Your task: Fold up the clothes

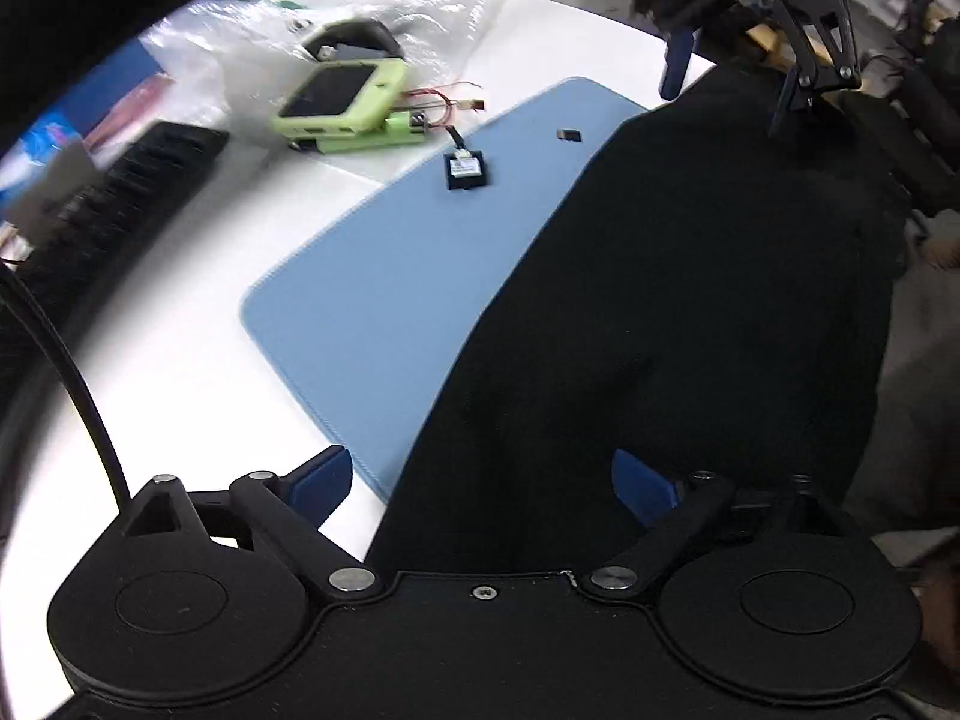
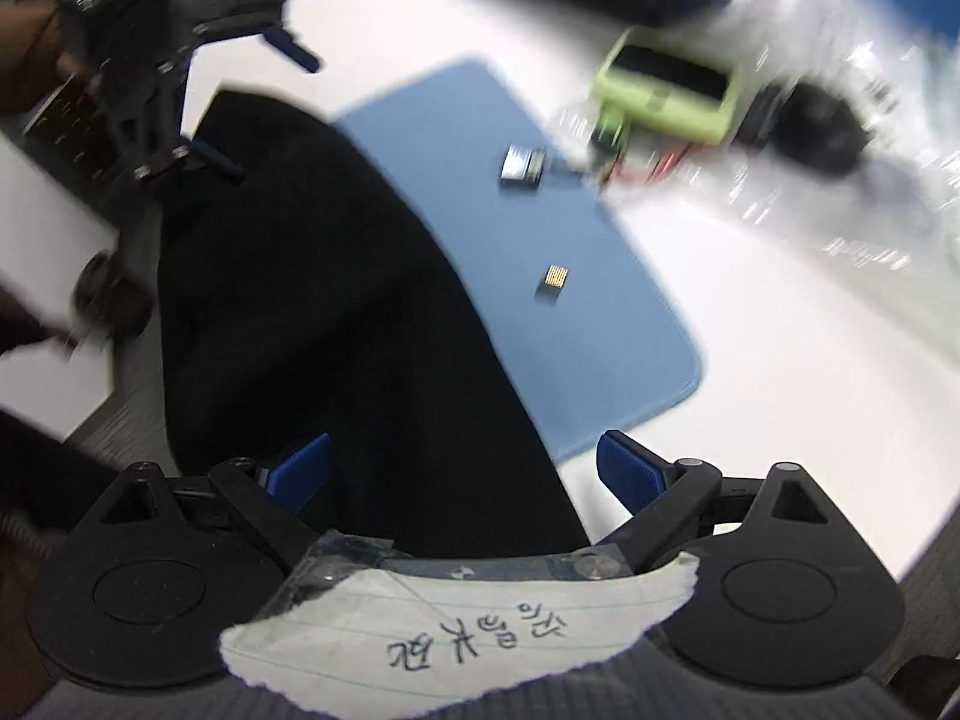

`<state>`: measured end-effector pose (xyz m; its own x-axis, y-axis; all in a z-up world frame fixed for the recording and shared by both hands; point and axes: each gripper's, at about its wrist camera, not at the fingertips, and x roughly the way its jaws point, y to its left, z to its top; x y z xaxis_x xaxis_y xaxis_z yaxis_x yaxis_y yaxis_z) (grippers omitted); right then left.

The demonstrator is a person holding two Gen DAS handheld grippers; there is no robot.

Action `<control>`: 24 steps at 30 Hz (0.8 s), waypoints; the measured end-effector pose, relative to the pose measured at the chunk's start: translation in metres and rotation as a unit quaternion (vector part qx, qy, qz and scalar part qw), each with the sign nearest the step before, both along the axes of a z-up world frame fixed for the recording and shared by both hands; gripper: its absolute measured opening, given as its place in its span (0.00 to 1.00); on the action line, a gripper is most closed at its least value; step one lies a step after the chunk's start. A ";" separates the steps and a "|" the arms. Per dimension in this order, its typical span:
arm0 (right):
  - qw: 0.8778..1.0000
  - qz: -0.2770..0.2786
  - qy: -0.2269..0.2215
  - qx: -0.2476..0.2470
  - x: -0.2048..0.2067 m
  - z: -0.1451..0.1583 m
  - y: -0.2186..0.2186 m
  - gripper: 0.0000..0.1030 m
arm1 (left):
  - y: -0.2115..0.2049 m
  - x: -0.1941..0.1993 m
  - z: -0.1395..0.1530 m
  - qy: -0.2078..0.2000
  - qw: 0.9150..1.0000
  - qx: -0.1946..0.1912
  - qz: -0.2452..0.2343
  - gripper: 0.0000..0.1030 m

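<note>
Across the near part of the white round table (image 1: 180, 372), a black fabric garment (image 1: 690, 312) lies flat, overlapping one side of a light-blue rectangular mat (image 1: 384, 300). Its long axis runs from the left gripper (image 1: 480, 480) to the right gripper (image 2: 462, 468), one at each end. Both grippers stand with jaws spread apart, blue fingertips (image 1: 321, 477) straddling the cloth, nothing clamped. On the mat rest a small black module (image 1: 467, 170) and a tiny chip (image 2: 555, 279). Beyond it sit a lime-green cased device (image 1: 342, 99), crinkled clear plastic bags (image 1: 384, 6) and a black keyboard (image 1: 108, 198).
</note>
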<state>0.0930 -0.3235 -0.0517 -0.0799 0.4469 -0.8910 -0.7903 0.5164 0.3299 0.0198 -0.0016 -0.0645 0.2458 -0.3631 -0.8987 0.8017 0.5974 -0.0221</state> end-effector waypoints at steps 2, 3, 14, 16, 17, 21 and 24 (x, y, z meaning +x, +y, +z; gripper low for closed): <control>0.999 0.015 0.036 0.006 -0.001 -0.006 -0.001 0.81 | 0.008 0.004 -0.002 0.025 0.999 -0.019 0.016 0.73; 0.999 0.019 0.033 0.003 -0.004 -0.006 -0.002 0.65 | 0.012 0.006 -0.003 0.038 0.999 -0.029 0.024 0.54; 0.996 0.010 -0.086 -0.017 -0.048 0.032 0.004 0.07 | 0.009 -0.032 0.043 -0.078 0.996 -0.008 0.048 0.02; 0.994 -0.012 -0.108 -0.004 -0.051 0.054 0.001 0.04 | 0.013 -0.036 0.059 -0.095 0.993 -0.013 0.066 0.02; 0.993 -0.026 -0.119 0.003 -0.050 0.069 -0.002 0.03 | 0.015 -0.038 0.068 -0.104 0.992 -0.016 0.076 0.02; 0.984 -0.064 -0.163 0.030 -0.027 0.128 -0.015 0.03 | 0.022 -0.013 0.095 -0.145 0.985 -0.015 0.092 0.02; 0.977 -0.047 -0.204 0.029 0.004 0.142 -0.010 0.03 | 0.023 0.026 0.105 -0.186 0.978 -0.006 0.092 0.02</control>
<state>0.0966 -0.3338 0.0902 0.3212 0.4861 -0.8127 -0.8123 0.5826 0.0275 0.0457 0.0218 0.0408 0.6169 -0.2921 -0.7308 0.6341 0.7344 0.2418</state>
